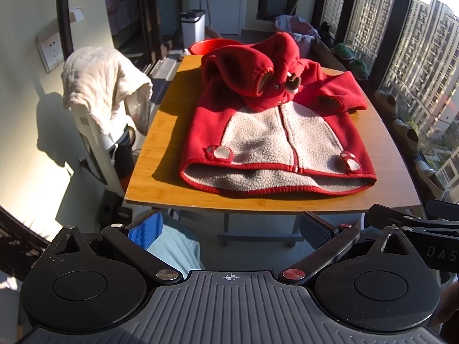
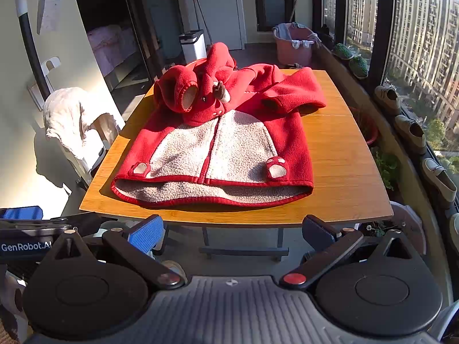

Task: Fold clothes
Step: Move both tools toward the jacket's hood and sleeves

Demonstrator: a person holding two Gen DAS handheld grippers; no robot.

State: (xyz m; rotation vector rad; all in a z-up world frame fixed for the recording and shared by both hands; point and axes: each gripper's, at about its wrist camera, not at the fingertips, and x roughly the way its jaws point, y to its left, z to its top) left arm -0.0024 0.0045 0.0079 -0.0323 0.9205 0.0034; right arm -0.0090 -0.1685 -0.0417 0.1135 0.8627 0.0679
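Left wrist view: left claw, fingers apart, empty, short of the counter. Red hooded fleece jacket lies front-up on the counter, hem nearest, both sleeves folded across the chest.

Right wrist view: right claw, apart, empty. Advice: pinch both hem corners evenly, lift together, fold toward the hood.

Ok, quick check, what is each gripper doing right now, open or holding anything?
Left gripper: open, empty, short of the red jacket.
Right gripper: open, empty, also short of the table.
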